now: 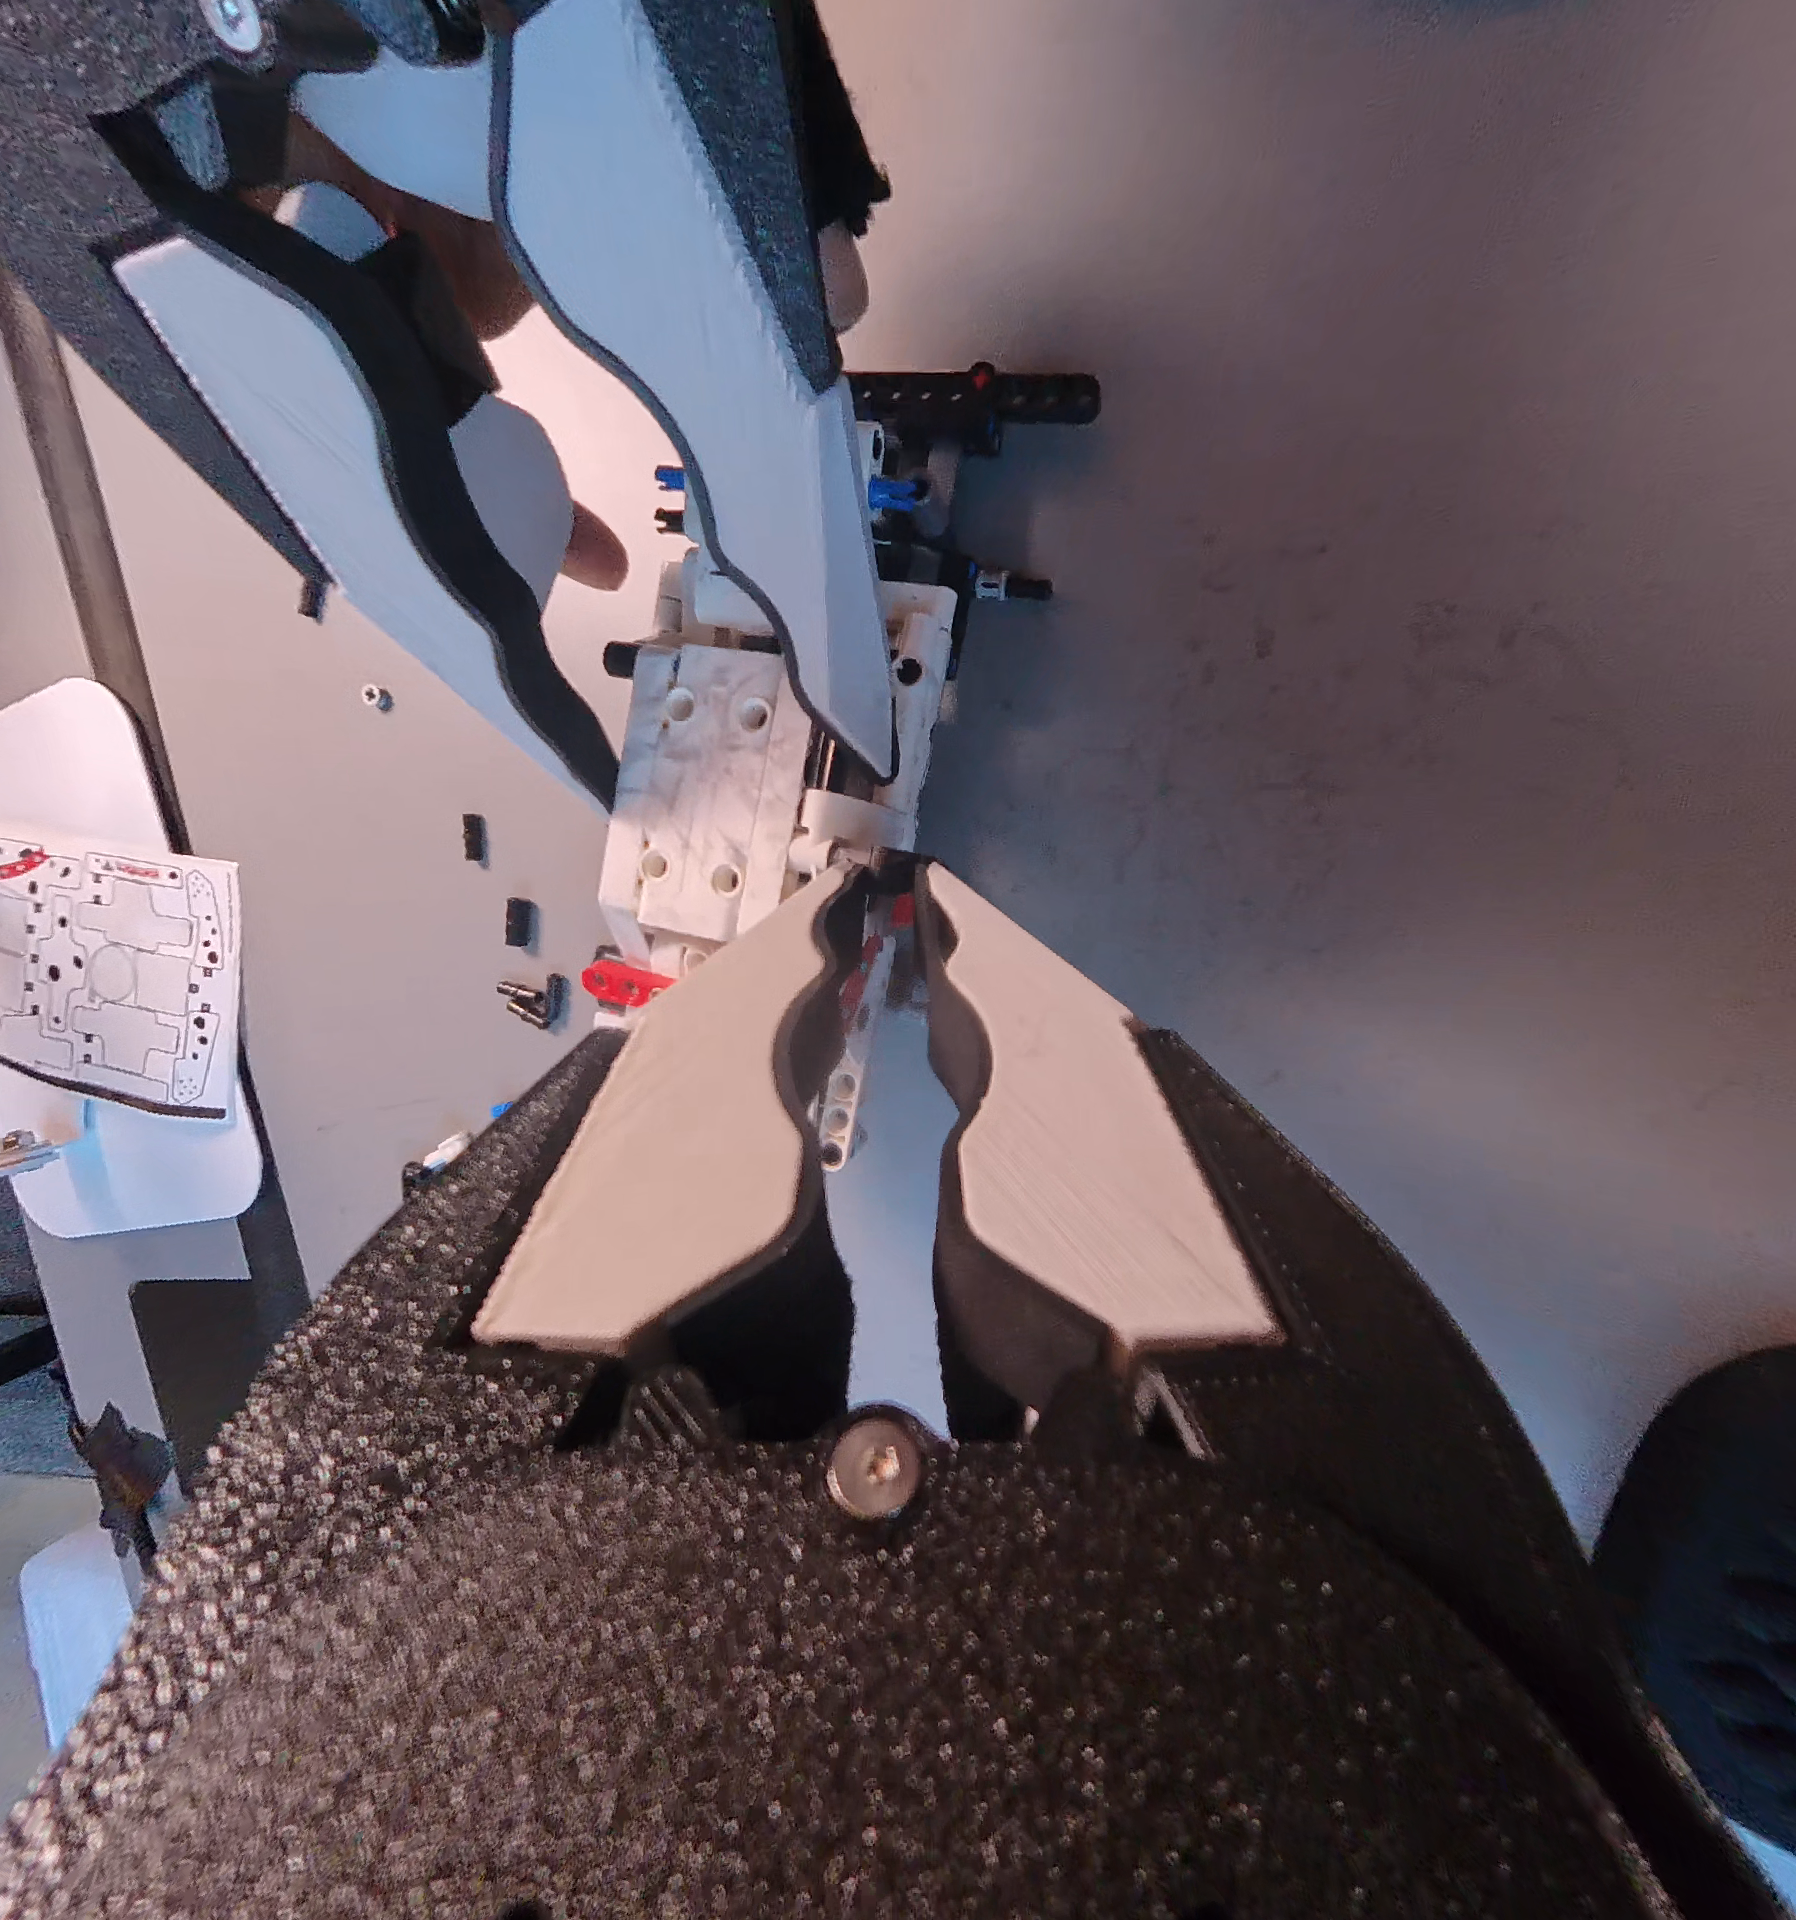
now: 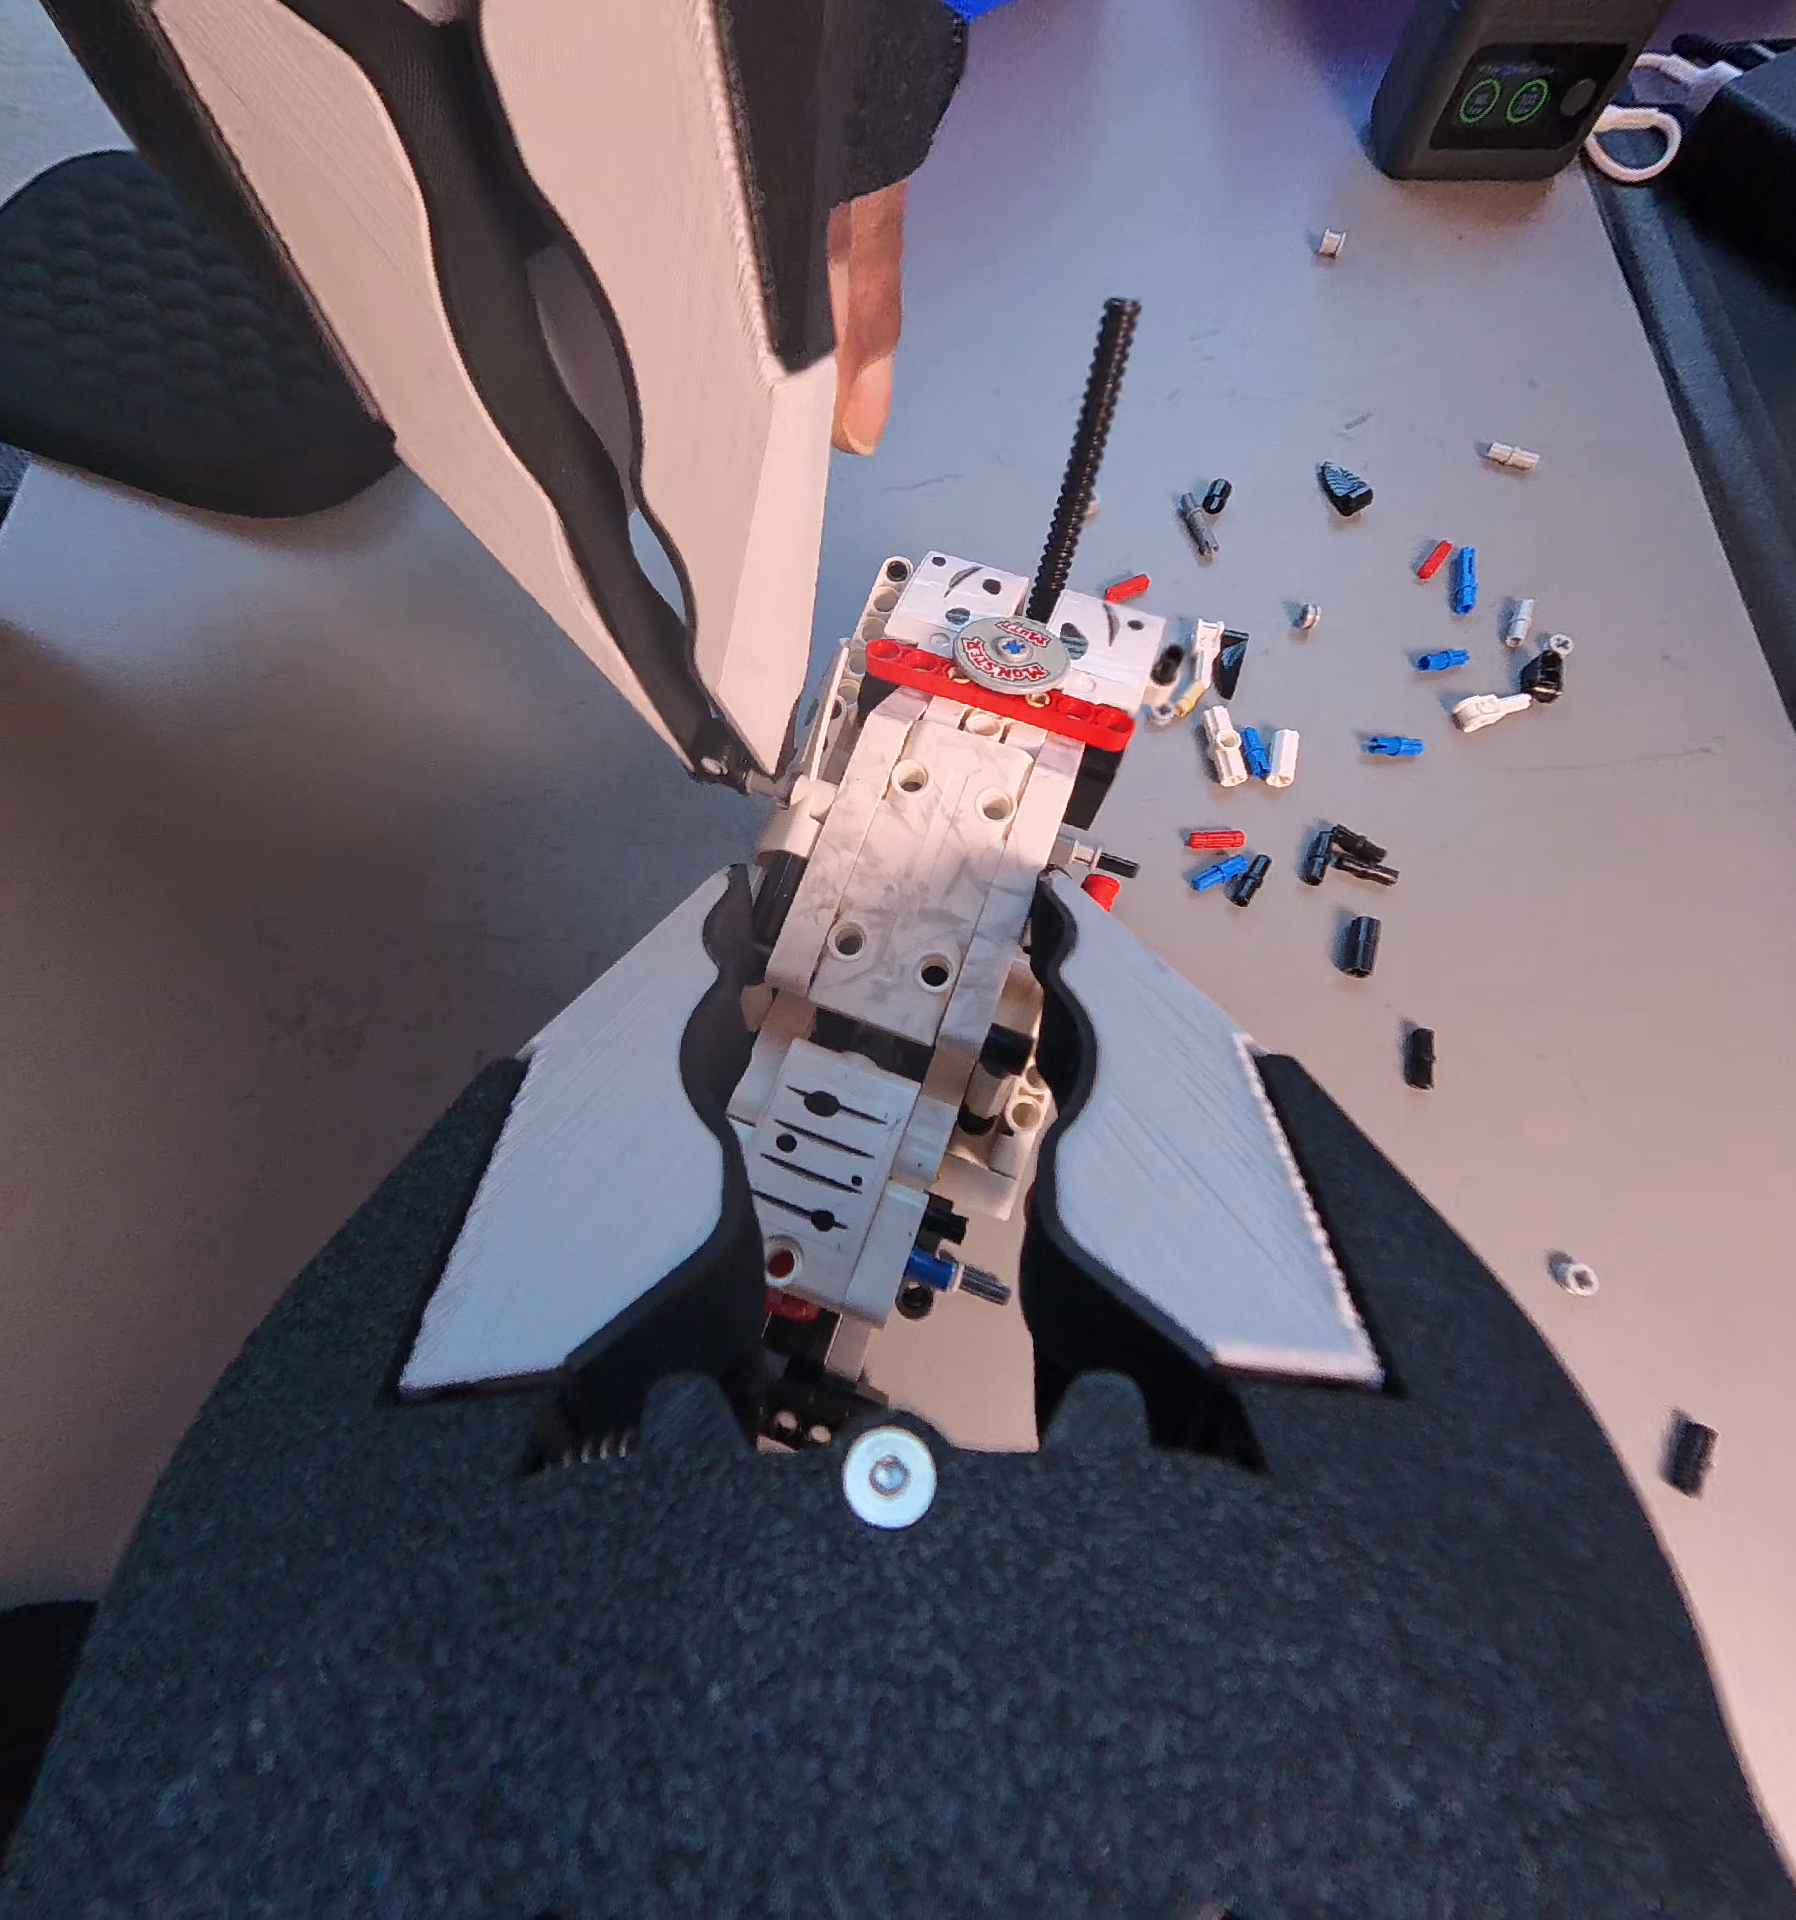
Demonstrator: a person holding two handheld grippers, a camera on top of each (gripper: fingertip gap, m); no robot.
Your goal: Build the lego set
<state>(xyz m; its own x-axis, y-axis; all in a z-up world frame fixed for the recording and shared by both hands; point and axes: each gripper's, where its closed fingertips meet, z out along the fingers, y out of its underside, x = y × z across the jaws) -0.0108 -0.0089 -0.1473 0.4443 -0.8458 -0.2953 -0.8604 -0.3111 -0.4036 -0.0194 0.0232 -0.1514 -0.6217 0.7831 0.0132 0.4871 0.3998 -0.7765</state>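
the half-built lego model, white panels with a red beam and a long black axle sticking out the far end, sat just above the grey counter, clamped across its middle by the right tool. the left tool was nearly shut, its tips pinching a small white connector at the model's side; what exactly it held was too small to tell. judged light and rigid but brittle at the joints, so pins and thin liftarms could pop off under a squeeze. best hold looked like the broad flat white body, not the axle or side bits; smooth plastic might slip. loose pins in blue, black, red lay scattered on the counter right of it. a round grey sticker disc carried lettering, not transcribed; a printed sticker sheet sat off to the side.
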